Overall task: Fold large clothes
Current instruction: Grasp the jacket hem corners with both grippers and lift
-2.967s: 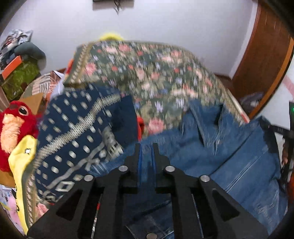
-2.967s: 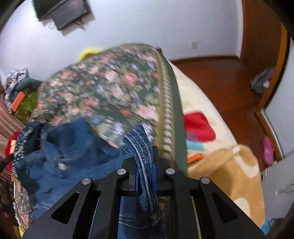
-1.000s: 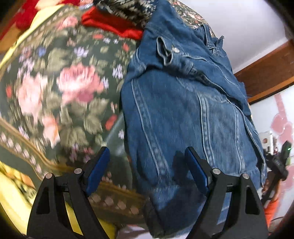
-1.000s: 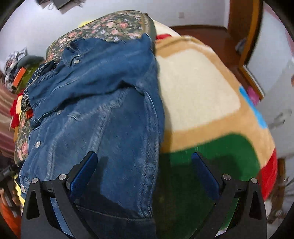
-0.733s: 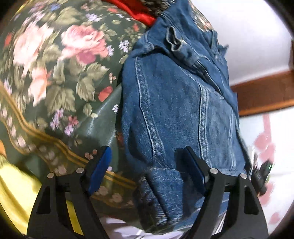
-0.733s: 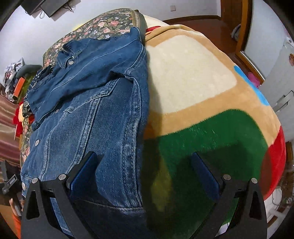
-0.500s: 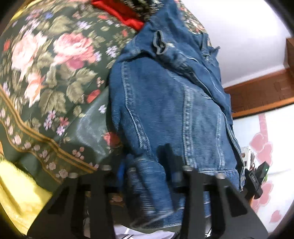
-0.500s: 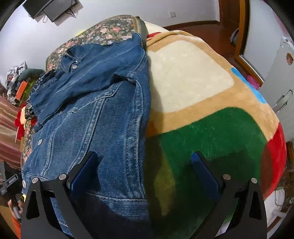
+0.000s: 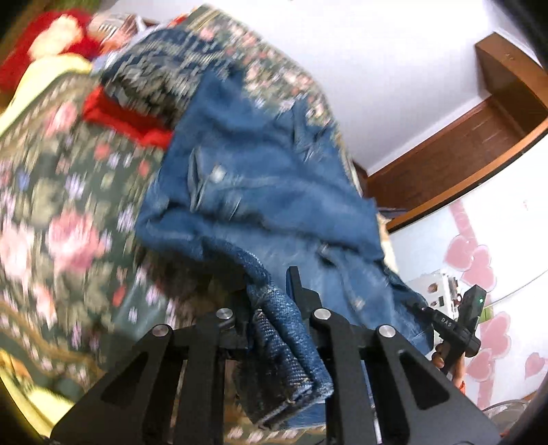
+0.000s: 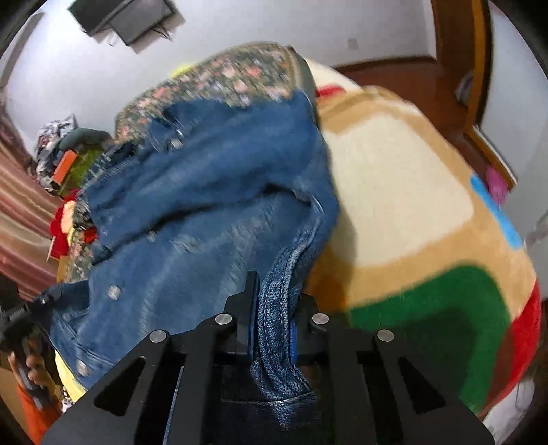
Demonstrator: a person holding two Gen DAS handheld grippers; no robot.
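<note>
Left wrist view: the left claw (image 9: 274, 301) has just closed, pinching a denim jacket (image 9: 260, 191) hem corner over the floral bedspread (image 9: 61, 212). Right wrist view: the right claw (image 10: 272, 301) has just closed on the opposite hem corner, beside a colourful blanket (image 10: 411, 212).

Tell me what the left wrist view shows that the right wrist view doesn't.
Left wrist only: a red garment beside a navy patterned cloth, pink heart stickers on the wall, and the left gripper with its jaws just closed on a hem.
Right wrist only: a tan, cream and green blanket, a wall screen, and the right gripper, also just closed on a hem.
Both: the denim jacket on the floral bedspread.
</note>
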